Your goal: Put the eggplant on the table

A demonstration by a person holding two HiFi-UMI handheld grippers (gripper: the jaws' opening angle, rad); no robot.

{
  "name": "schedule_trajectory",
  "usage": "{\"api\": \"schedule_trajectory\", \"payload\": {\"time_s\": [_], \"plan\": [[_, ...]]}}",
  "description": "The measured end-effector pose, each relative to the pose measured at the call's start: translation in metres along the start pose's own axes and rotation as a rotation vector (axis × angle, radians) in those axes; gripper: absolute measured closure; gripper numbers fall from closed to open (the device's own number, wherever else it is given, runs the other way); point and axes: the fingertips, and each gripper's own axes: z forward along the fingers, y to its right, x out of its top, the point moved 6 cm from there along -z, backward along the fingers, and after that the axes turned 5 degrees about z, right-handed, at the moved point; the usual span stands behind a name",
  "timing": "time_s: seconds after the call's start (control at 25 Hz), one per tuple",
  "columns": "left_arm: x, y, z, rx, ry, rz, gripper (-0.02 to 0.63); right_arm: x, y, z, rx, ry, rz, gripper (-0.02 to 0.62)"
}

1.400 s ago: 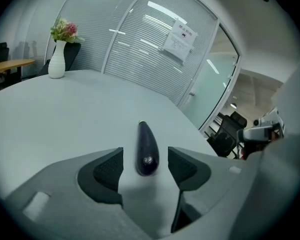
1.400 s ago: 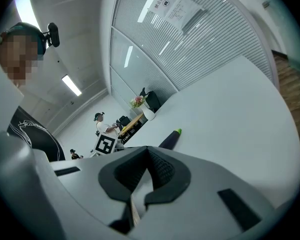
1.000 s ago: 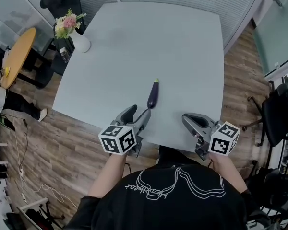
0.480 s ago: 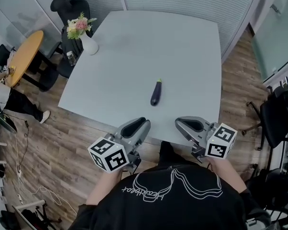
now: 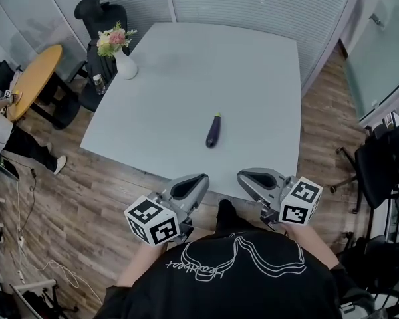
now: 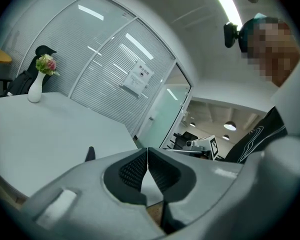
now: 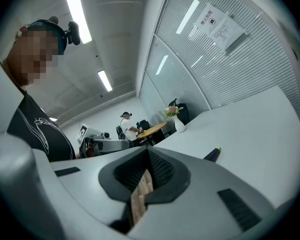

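Left gripper [image 5: 190, 186], jaws just closed on nothing, and right gripper [image 5: 255, 179], likewise closed and empty, are held near the table [image 5: 206, 58] edge, eggplant [image 5: 213, 131] lying mid-table; placement is judged done, nothing further required

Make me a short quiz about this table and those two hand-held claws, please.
1. True or false: the eggplant lies on the table, touched by neither gripper.
2. What stands near the table's far left corner? A) a vase of flowers B) a kettle C) a laptop
3. Fill in: the left gripper and the right gripper both have jaws that are ____.
Key: 1 true. 2 A. 3 shut, with nothing between them; the left jaws have just been closing.
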Motion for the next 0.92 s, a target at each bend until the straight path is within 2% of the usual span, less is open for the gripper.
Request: {"api": "schedule_trajectory", "payload": {"time_s": [0.92], "plan": [[-0.0074,0.0075,0.0058,0.032,-0.036,0.008,0.588,-0.0048,0.0034,-0.0057,-0.006,0.004,0.007,0.588]]}}
